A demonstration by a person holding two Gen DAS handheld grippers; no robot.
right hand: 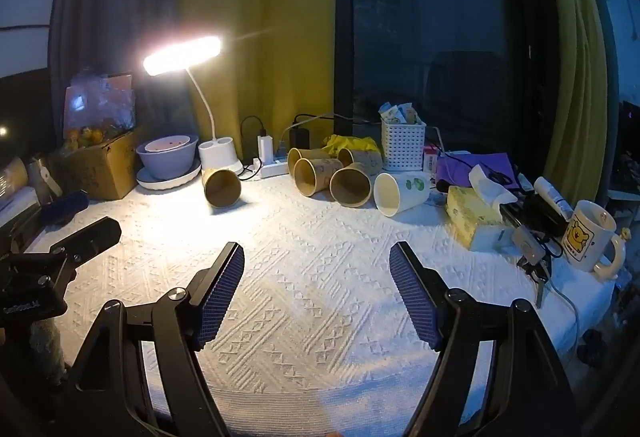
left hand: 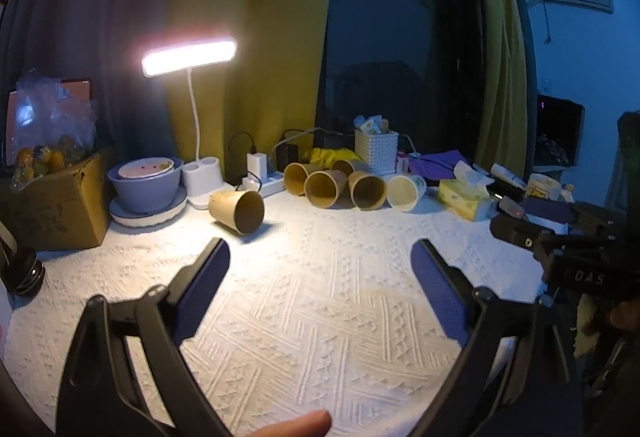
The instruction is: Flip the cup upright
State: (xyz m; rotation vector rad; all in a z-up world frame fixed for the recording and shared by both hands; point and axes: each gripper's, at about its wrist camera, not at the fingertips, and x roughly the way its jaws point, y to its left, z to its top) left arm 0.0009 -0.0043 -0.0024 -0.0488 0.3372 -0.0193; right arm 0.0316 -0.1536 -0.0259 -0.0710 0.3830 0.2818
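Note:
A brown paper cup (left hand: 238,210) lies on its side on the white textured cloth (left hand: 320,301), mouth toward me, just in front of the lamp base. It also shows in the right wrist view (right hand: 221,187). My left gripper (left hand: 320,251) is open and empty, a short way in front of that cup. My right gripper (right hand: 317,253) is open and empty over the middle of the cloth (right hand: 320,277). Further back lie several brown cups (left hand: 326,187) in a cluster and a white cup (left hand: 405,192), all on their sides. The cluster (right hand: 320,173) and white cup (right hand: 400,193) show in the right view too.
A lit desk lamp (left hand: 190,57), blue bowl on a plate (left hand: 146,187) and cardboard box (left hand: 56,205) stand at the back left. A power strip (left hand: 264,185), white basket (left hand: 376,151), tissue pack (left hand: 466,199) and a mug (right hand: 590,237) line the back and right.

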